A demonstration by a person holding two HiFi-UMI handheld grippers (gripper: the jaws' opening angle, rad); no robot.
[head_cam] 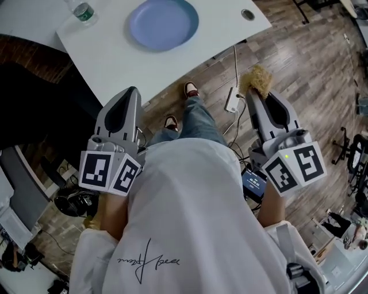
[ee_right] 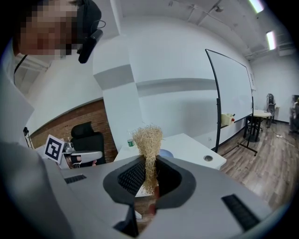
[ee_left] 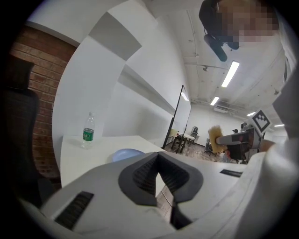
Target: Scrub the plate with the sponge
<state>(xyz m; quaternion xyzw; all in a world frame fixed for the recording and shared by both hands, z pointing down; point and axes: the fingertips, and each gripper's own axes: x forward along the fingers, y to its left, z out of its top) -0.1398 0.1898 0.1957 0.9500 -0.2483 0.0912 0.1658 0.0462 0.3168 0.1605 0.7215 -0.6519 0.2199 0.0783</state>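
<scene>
Straw-coloured and fibrous, the sponge (ee_right: 147, 140) is pinched in my right gripper (head_cam: 254, 95), which hangs off the bench (head_cam: 103, 51), over the wood floor. The blue plate (head_cam: 163, 24) lies ahead and to that gripper's left, well inside the bench edge, with bare top around it. My left gripper (head_cam: 130, 93) is nearer the plate, jaws seemingly pressed together on nothing. A bottle (head_cam: 83, 11) stands beyond, further left.
</scene>
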